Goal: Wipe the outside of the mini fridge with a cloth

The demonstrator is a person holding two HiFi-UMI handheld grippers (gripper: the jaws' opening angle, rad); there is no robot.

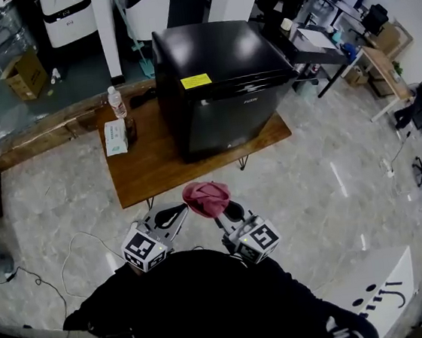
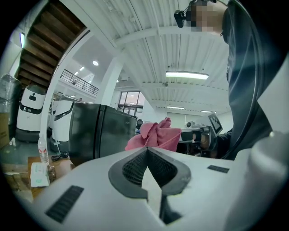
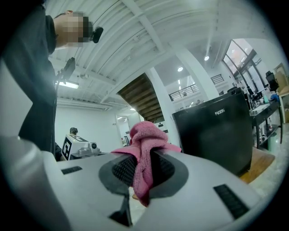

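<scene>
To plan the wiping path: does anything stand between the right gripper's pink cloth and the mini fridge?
Nothing visible does. The pink cloth, clamped in the right gripper, faces the mini fridge across open floor and a bare strip of wooden table.

Right claw (image 3: 142, 173) clamps pink cloth (image 3: 145, 149); black fridge (image 3: 216, 135) beyond

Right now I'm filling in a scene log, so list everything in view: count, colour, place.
mini fridge: 1, black, on the table
table: 1, brown wood, on pale floor
water bottle: 1, clear, on table, left of mini fridge
tissue pack: 1, white and green, beside water bottle
cardboard box: 1, brown, floor, far left
cloth: 1, pink, in right gripper
left gripper: white, jaws together, empty
right gripper: white, shut on cloth
</scene>
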